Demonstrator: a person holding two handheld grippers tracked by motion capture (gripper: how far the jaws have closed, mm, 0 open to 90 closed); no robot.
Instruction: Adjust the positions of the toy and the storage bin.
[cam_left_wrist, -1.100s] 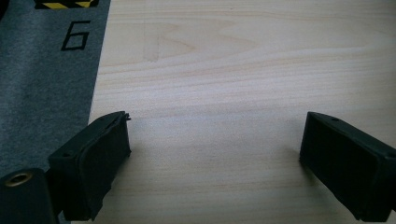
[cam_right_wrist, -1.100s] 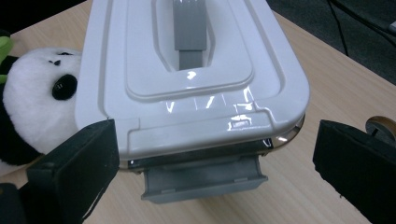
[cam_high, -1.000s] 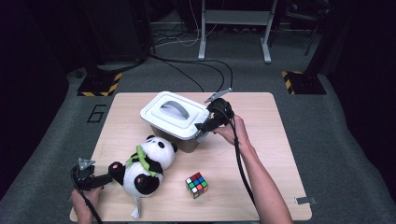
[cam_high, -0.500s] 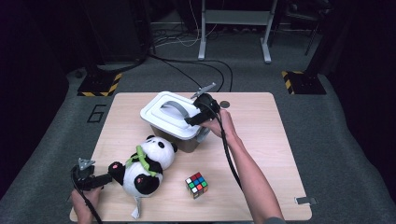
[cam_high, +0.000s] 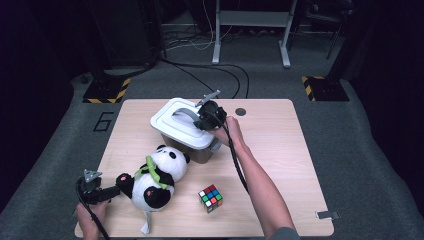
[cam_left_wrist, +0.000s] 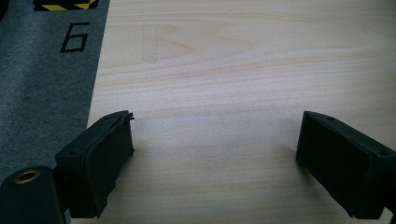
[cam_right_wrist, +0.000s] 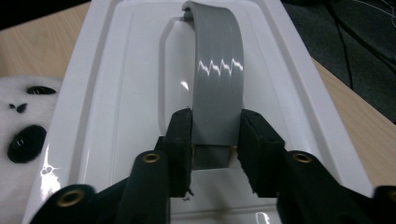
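Observation:
A white lid (cam_high: 170, 120) with a grey arched handle (cam_high: 186, 112) covers a grey box (cam_high: 197, 150) at the middle of the wooden table (cam_high: 280, 150). My right gripper (cam_high: 202, 119) has just been closing, and in the right gripper view the gripper (cam_right_wrist: 215, 140) is shut on the handle (cam_right_wrist: 217, 70) at its near end, above the lid (cam_right_wrist: 130, 70). A plush panda (cam_high: 155, 175) lies in front of the box. My left gripper (cam_high: 102, 192) is at the front left, beside the panda's paw. It stands open (cam_left_wrist: 215, 158) over bare wood.
A colour cube (cam_high: 210, 197) sits on the table to the right of the panda. A dark round hole (cam_high: 241, 111) is in the tabletop behind the right hand. Grey floor marked "6" (cam_left_wrist: 74, 42) lies left of the table edge. Cables run behind.
The right hand moved left from the box's right end to over the lid, and its jaws closed on the grey handle. The left gripper and the panda stayed put.

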